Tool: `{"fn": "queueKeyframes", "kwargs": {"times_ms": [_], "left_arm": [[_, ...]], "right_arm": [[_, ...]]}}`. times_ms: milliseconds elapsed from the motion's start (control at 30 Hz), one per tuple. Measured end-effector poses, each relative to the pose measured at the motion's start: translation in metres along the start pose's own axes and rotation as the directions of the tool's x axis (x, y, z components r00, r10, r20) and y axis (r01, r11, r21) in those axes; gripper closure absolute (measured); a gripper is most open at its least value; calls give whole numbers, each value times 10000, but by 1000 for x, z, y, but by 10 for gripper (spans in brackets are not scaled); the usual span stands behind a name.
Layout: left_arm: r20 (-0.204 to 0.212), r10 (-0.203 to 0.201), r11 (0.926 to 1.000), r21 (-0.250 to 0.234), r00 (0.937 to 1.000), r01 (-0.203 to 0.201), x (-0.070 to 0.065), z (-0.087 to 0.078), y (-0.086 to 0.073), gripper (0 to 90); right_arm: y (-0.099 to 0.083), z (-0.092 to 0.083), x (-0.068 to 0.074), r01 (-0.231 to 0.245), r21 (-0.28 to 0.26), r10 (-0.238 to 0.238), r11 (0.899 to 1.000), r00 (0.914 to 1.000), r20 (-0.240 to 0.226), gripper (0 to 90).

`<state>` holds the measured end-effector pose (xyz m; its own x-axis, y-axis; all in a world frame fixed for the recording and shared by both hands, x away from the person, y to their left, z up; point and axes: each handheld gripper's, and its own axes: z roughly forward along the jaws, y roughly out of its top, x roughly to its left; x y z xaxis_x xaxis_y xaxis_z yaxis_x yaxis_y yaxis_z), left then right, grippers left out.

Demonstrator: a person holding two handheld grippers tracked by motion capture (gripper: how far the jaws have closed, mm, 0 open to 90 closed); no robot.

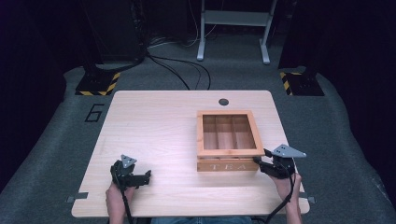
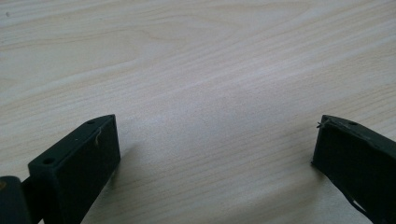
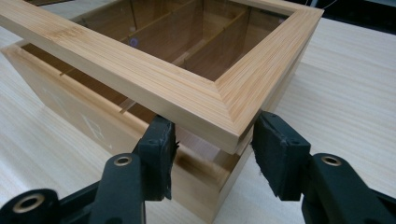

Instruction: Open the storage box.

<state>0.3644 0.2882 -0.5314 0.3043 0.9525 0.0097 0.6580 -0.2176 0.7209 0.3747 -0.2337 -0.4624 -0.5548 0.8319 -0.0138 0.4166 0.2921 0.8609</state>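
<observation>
Light wood table [image 1: 159,135] is sitting on grey carpeted floor [image 1: 46,154], with a dark round grommet hole [image 1: 223,101] near its far edge, centre-right. A "6" marking [image 1: 95,113] is lying on the floor off the table's far-left corner; black-yellow hazard-striped bases [image 1: 97,83] are standing beyond both far corners, and a white frame stand [image 1: 233,28] is standing further back.

Wooden tea box [image 1: 227,140] is sitting right of centre, closer to the near edge than the far one, "TEA" lettering facing the person. Its glass-windowed framed lid [image 3: 196,88] is showing three compartments through the pane. In the right gripper view the lid's near corner is riding above the box body with a gap under it, i.e. lifted slightly at that corner.

Right gripper [image 3: 212,140] is sitting at the box's near-right corner, jaws straddling the lid's corner: one pad [image 3: 159,149] is touching under the front frame edge, the other pad [image 3: 275,149] is lying just beside the side edge. Looks like it's closing on the lid corner, but full contact on both sides can't be confirmed.

Left gripper [image 1: 140,177] is resting near the near-left corner of the table, well apart from the box. Its jaws are spread wide, nothing but bare table [image 2: 210,93] between them.
</observation>
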Motion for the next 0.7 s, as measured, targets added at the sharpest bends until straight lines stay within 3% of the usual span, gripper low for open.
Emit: {"fn": "queueKeyframes", "kwargs": {"times_ms": [433, 700], "left_arm": [[-18, -13, 10000, -73, 10000, 13, 0, 1, 0, 4], [-2, -5, 10000, 0, 10000, 5, 0, 0, 0, 4]], "right_arm": [[17, 2, -6, 4, -583, 10, 9983, 9997, 238, 507], [24, 5, -9, -282, -873, 322, 9958, 9985, 444, 504]]}}
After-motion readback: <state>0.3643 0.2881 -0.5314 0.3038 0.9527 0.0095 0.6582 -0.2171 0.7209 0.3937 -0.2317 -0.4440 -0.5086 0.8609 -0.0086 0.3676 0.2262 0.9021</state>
